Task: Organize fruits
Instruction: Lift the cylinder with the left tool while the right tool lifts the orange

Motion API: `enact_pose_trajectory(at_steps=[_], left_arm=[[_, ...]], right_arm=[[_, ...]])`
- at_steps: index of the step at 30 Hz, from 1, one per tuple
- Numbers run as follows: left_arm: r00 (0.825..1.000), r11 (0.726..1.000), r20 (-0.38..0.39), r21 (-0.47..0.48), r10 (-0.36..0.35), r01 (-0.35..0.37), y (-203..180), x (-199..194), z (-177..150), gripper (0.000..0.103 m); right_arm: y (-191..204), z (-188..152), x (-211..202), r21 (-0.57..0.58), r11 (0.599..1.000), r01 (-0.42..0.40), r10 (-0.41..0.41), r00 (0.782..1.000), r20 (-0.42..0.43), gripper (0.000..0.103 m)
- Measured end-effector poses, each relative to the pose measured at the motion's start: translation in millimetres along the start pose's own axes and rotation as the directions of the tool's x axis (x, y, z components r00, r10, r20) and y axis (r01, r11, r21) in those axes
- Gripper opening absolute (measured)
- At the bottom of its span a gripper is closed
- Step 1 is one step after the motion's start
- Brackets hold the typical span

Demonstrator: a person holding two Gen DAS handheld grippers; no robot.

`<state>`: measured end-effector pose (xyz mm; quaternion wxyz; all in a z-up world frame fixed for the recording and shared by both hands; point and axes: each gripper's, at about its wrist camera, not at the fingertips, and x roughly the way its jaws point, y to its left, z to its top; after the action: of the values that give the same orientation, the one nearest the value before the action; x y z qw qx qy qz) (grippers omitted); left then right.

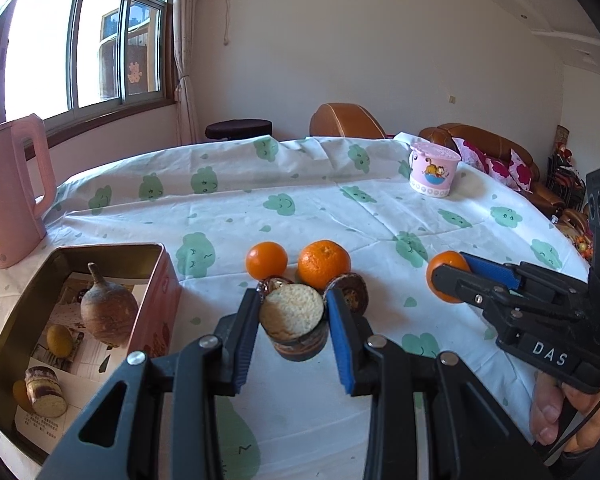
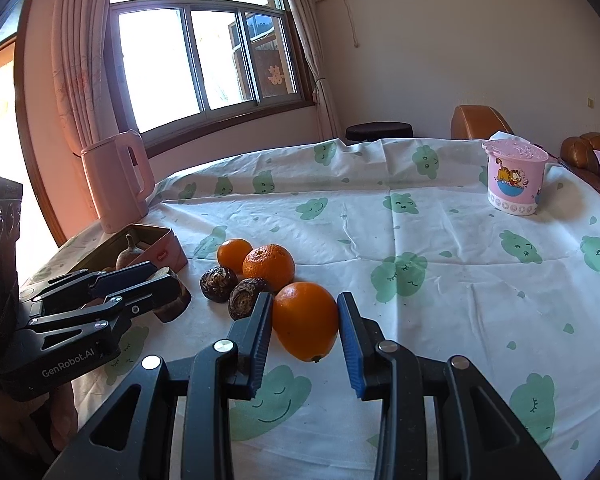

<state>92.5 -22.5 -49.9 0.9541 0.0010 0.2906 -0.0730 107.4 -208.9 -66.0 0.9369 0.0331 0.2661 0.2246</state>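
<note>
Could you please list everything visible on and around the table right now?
Loose oranges: two, orange, mid-table.
Gripped orange: one, orange, right side.
Cut stalk pieces: two, brown-skinned, one gripped, one in the tin.
Water chestnuts: two, dark brown, beside the oranges.
Tin: one, pink, left.
Bulbous root: one, brown, in the tin.
Yellow fruit: one, in the tin.
Kettle: one, pink, far left.
Lidded cup: one, pink, far right.
Tablecloth: one, white with green clouds.
Left hand-held gripper: black, shut on a stalk piece.
Right hand-held gripper: black, shut on the orange.

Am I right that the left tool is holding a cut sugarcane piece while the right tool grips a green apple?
Not quite: the right tool grips an orange, not a green apple, as the right wrist view shows. The left tool does hold the cut sugarcane piece.
</note>
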Motion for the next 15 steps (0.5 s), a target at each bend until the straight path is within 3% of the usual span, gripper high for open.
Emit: enact_pose_trajectory(at_steps=[15], left_arm=[[0.997,0.999,0.072,0.000,0.040,-0.040,-1,-14,0,0.036]], right_arm=[[2,-2,-12,-0.017,1.000,-0.008,0.009,0.997,0.071,0.035]])
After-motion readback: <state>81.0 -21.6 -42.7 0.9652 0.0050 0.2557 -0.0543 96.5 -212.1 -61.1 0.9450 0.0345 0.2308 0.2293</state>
